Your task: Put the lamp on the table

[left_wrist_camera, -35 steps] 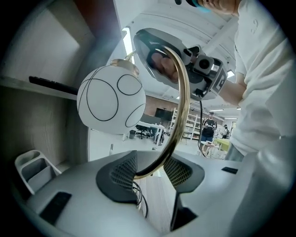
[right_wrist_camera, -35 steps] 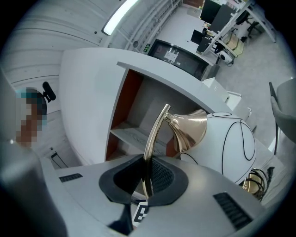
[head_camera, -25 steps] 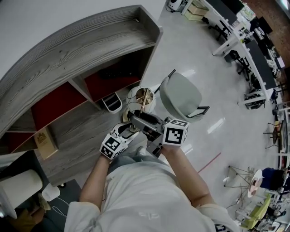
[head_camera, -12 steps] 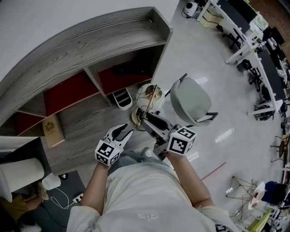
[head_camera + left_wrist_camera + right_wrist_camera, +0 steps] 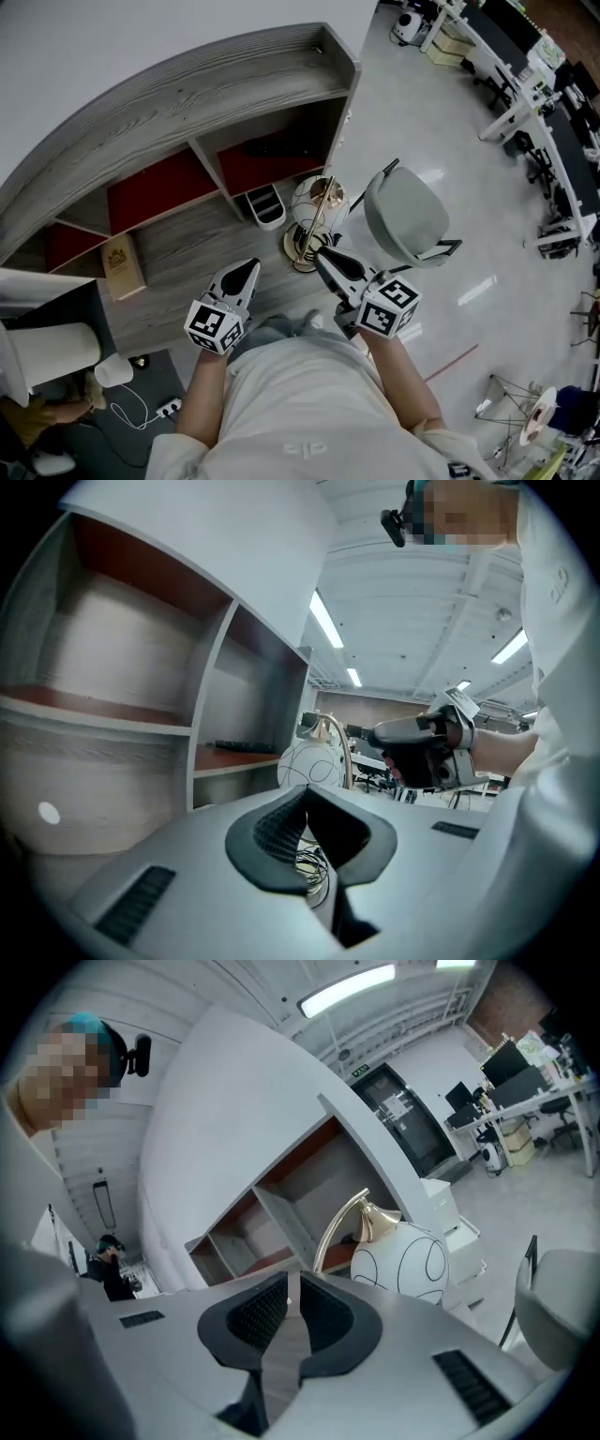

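Head view: the lamp stands on the floor between the shelf unit and a grey chair. Both tools have just been closing, empty: left tool shut, right tool narrowly apart, near the lamp.

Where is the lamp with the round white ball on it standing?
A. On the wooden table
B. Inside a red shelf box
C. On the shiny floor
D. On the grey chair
A: the lamp stands upright with its round base on the edge of the wooden table, just in front of the shelves.
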A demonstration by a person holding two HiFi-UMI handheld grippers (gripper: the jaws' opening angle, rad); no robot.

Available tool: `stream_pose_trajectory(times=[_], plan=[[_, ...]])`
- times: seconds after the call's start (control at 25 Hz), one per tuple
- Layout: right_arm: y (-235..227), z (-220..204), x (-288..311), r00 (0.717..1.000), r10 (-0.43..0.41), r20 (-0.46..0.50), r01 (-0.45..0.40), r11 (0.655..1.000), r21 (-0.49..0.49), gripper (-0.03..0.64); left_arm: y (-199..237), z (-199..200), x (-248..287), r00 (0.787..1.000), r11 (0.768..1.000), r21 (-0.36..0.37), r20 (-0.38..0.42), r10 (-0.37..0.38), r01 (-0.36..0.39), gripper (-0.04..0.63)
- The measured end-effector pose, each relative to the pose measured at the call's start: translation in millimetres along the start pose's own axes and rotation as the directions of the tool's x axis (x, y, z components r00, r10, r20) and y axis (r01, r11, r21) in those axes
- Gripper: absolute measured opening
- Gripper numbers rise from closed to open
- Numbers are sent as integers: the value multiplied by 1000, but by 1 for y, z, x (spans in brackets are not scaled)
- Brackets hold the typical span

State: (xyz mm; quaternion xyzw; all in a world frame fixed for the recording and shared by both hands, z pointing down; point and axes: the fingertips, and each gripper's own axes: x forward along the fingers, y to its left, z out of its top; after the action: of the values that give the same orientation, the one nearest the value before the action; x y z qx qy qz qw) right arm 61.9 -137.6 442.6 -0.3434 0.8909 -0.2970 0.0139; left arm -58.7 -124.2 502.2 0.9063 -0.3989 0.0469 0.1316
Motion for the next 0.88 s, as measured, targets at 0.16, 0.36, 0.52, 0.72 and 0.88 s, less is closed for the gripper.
stream_pose_trajectory(times=[0.16,0.36,0.52,0.72,0.88], plan=[[1,0,-7,999,-36,-24,33,994,-101,51,-13,20,-4,999,996,78,-4,-40,40,15],[1,-1,-11,994,-94,-48,81,971,-225,44,-22,40,-10,998,995,82,14,-58,57,15],[2,1,-17,991,-123,-53,101,948,-301,44,-21,49,-15,999,995,92,13,-40,39,15],[-1,4,-26,988,-151,-43,127,930,-345,44,-22,55,-19,999,995,92,27,-35,33,15],[-1,3,-29,985,-164,-46,135,919,-370,44,-19,53,-19,1000,996,87,25,-17,15,15]])
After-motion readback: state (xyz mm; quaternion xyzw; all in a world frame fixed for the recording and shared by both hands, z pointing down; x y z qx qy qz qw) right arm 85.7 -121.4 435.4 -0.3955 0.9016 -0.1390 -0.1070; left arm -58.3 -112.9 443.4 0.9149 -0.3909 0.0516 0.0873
